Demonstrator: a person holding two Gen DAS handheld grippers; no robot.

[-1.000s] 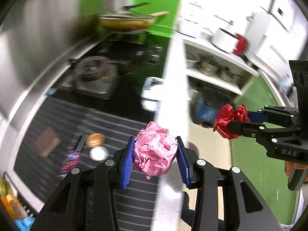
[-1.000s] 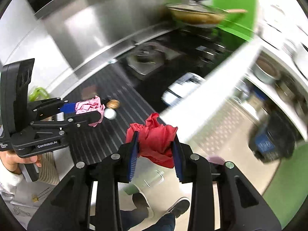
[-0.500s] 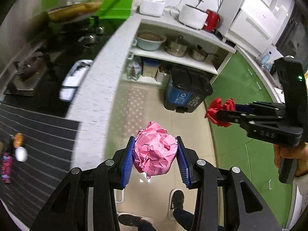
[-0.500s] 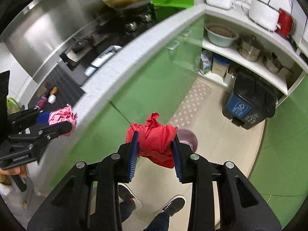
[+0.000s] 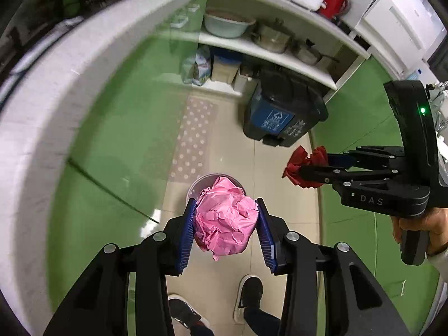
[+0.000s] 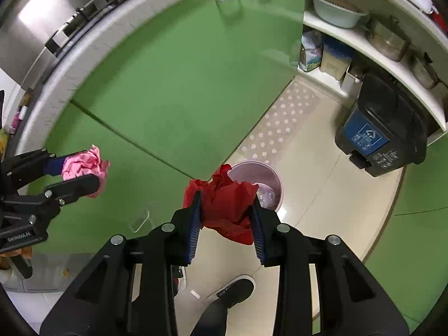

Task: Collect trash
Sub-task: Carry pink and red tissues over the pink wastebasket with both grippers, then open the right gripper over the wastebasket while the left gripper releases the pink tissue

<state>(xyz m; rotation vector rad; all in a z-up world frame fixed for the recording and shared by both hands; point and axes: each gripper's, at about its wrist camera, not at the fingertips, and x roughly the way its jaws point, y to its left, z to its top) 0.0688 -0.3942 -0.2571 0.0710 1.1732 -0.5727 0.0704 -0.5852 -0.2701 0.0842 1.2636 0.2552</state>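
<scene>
- Left gripper (image 5: 225, 222), aimed steeply at the kitchen floor (image 5: 282, 190), has its blue pads pressed against both sides of a crumpled pink paper ball (image 5: 226, 219), jaws partly closed around it
- Directly beyond that ball, a small round pink bin (image 5: 196, 186) stands on the floor, most of its mouth hidden behind the paper
- Green cabinet fronts (image 5: 123, 128) under a pale countertop edge (image 5: 42, 106) curve along the left of both views
- Two dark shoes (image 5: 249, 294) of the person show at the bottom edge of the left view
- Farther right, a dark pedal bin with a blue label (image 5: 280, 114) sits on the floor below white open shelves (image 5: 268, 53) holding pots and a basin
- Right gripper (image 6: 225, 210), held by a hand (image 5: 417, 226) at the right edge of the left view, pinches a crumpled red paper wad (image 6: 226, 207) between partly closed jaws, just above the near rim of the small round pink bin (image 6: 275, 180)
</scene>
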